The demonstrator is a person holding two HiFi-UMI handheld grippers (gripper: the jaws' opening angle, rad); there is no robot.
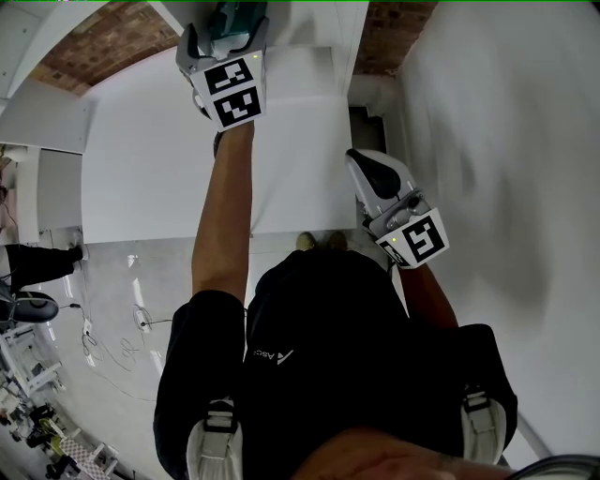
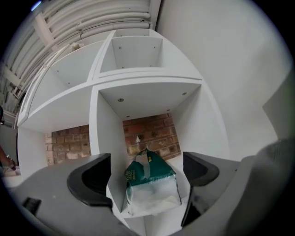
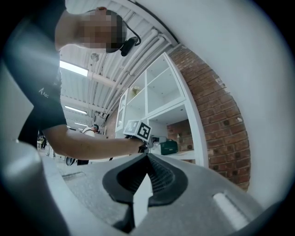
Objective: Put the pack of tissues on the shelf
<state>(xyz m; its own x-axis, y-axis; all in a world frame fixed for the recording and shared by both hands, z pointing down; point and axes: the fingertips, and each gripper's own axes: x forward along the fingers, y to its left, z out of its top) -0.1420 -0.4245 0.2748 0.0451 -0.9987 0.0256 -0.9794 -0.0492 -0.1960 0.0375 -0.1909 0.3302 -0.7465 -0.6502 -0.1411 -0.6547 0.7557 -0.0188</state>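
The pack of tissues, green on top with a clear lower half, stands on the floor of a cubby in the white shelf. My left gripper is open, its dark pads either side of the pack and apart from it. In the right gripper view the pack sits on the shelf board just beyond the left gripper. In the head view the left gripper reaches forward over the shelf top. My right gripper hangs beside the shelf, jaws shut and empty.
A brick wall shows behind the open-backed cubbies. A white wall stands close on the right. Cables and equipment lie on the floor at the left. Another person stands far off.
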